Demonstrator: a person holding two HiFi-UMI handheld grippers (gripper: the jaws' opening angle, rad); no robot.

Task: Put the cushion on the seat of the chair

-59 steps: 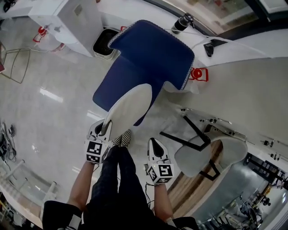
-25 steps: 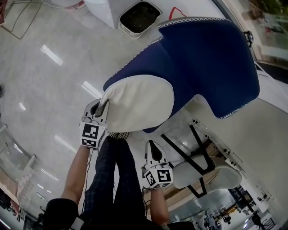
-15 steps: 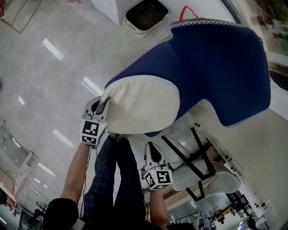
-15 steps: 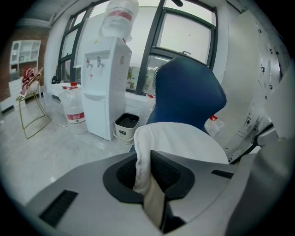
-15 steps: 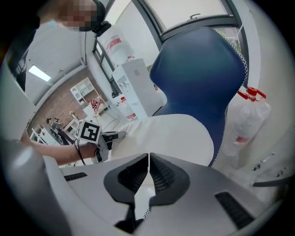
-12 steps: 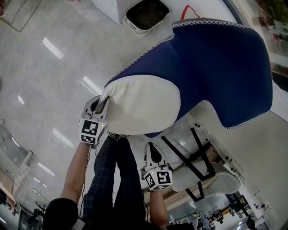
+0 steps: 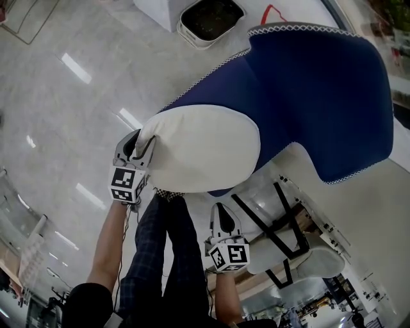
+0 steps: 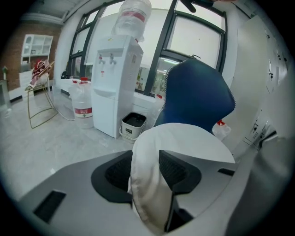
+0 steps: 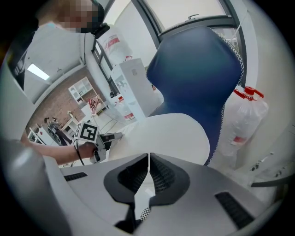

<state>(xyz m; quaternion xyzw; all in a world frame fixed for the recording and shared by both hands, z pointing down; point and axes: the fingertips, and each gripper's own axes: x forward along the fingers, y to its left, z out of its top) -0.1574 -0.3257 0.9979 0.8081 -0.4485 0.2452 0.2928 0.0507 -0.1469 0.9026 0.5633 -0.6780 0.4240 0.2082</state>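
Two tools are in my hands, and both point forward and down at a blue chair (image 7: 320,96). The white cushion (image 7: 202,150) lies flat on the seat (image 7: 205,86) and covers most of it, so only a strip of blue shows along its far side and the tall back rises behind it. My left tool (image 7: 138,147) is at the cushion's near left edge. Its jaws have just been opening and now stand apart, with the soft rim of the cushion bulging up between them. In the left gripper view that rim fills much of the gap, and I cannot tell whether it touches either pad. My right tool (image 7: 221,211) hangs lower, near the chair's front right and apart from the cushion. Its jaws are together with nothing between them, and the cushion shows just beyond their tips in the right gripper view. My legs (image 7: 163,256) stand between the two tools on the pale glossy floor (image 7: 64,115). Past the chair a small bin (image 7: 211,16) with a dark liner sits on the floor. Beside the bin stands a white water cooler (image 8: 113,83). A clear bottle (image 9: 242,120) with a red cap stands to the right of the chair's back.
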